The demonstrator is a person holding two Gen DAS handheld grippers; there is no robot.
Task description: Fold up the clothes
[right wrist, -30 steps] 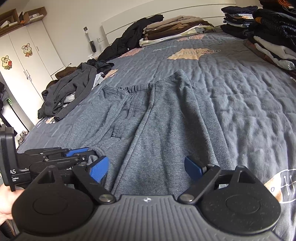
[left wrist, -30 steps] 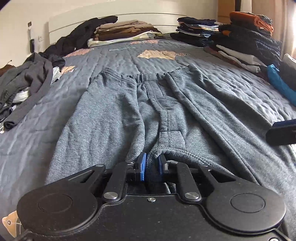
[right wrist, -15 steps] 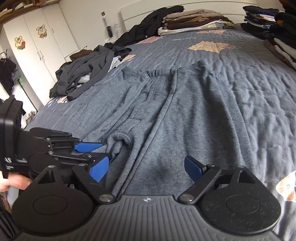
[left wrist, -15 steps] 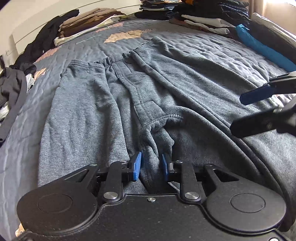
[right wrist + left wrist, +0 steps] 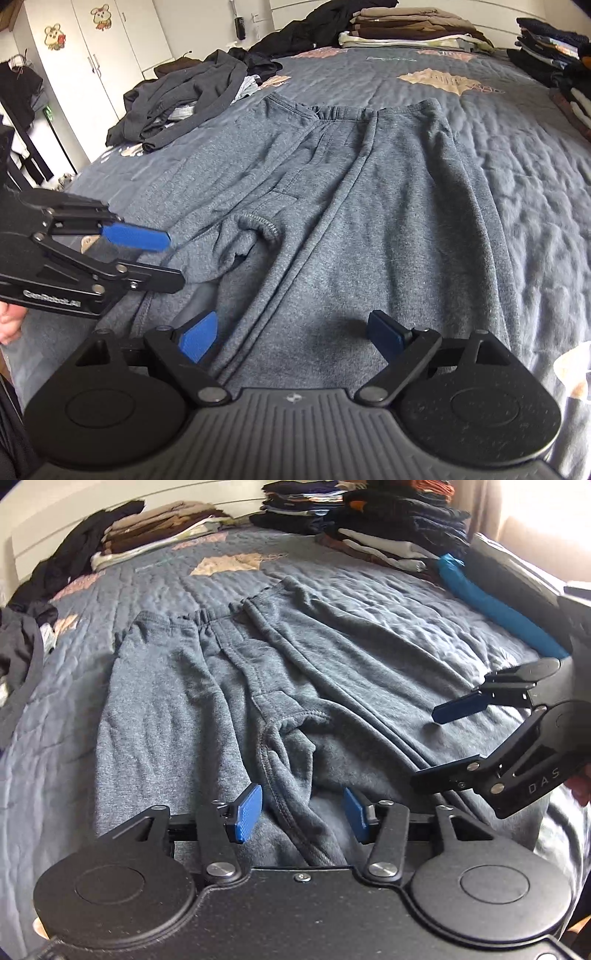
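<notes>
Sweatpants point(image 5: 229, 709) cuff dropped since earlier, my left claw point(image 5: 301, 812) opening off it, right claw point(image 5: 291, 336) at three o'clock stays spread wide

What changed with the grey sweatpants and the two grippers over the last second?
The left gripper let go of the cuff it had pinched; its jaws are opening, and the cuff now lies bunched on the grey sweatpants. The right gripper stayed wide open and empty. The waistband and the folded stacks stayed put.
</notes>
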